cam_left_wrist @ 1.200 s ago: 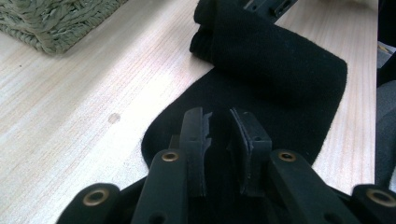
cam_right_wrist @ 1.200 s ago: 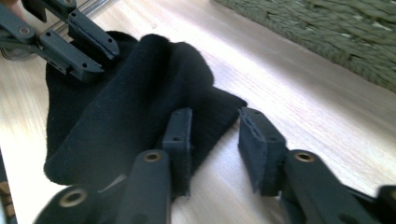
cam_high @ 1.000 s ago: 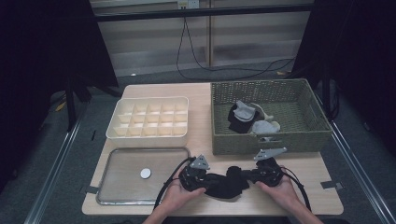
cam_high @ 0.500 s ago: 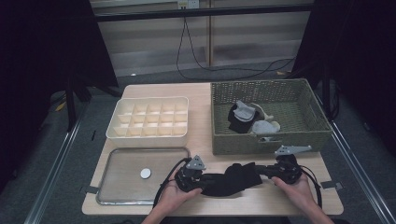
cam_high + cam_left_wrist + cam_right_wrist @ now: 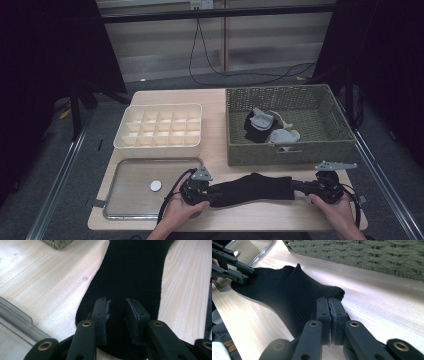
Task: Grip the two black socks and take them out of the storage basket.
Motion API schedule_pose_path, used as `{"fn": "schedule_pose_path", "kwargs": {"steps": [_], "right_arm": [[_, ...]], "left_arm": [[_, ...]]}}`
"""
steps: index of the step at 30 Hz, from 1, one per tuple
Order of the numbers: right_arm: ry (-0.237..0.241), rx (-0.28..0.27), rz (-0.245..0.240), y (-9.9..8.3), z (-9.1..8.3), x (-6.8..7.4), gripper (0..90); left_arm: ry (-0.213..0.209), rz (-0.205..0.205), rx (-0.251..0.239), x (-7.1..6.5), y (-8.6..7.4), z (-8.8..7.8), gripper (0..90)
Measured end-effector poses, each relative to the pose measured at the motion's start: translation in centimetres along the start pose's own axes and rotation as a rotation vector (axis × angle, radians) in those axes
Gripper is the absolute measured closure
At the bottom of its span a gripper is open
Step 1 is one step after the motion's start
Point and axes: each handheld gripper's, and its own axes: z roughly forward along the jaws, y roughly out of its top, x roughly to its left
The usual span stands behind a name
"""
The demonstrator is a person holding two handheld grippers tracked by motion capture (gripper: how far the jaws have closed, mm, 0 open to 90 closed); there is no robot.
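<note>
At the near edge of the counter (image 5: 220, 150), a black sock (image 5: 252, 189) lies stretched out flat from left to right between the two tongs. The left tongs (image 5: 212, 192), held in the person's left hand (image 5: 177, 212), sit at the sock's left end. Their jaws have just been opening, and in the left gripper view they stand a narrow gap apart with the sock (image 5: 132, 277) lying beneath and between them, the pads not pressing together on it. The right tongs (image 5: 300, 187), held in the right hand (image 5: 337, 212), are at the sock's right end. In the right gripper view their pads meet tightly, pinching the edge of the sock (image 5: 287, 292).

Just beyond the left tongs, on the near left of the counter, lies a metal tray (image 5: 130, 172) with a small white disc (image 5: 156, 185) in it. Farther back on the left stands a cream box (image 5: 160, 145) divided into many small compartments. On the far right stands a woven basket (image 5: 285, 150), holding a few more socks (image 5: 265, 127) in black and grey, loosely piled.
</note>
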Motion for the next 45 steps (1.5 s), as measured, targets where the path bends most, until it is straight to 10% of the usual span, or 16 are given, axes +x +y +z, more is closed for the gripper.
{"fn": "schedule_pose_path", "kwargs": {"steps": [12,26,45], "right_arm": [[0.024,-0.035,-0.020,-0.1,-0.3,0.3,66.0],[0.086,0.055,-0.109,2.2,3.0,2.7,45.2],[0.109,0.117,-0.149,6.8,8.4,4.5,62.0]], "left_arm": [[-0.022,-0.025,-0.002,-0.2,-0.1,-0.4,63.8],[-0.069,-0.036,-0.039,-1.8,1.6,1.2,49.6],[-0.115,-0.002,-0.033,-2.3,2.7,2.5,66.6]]}}
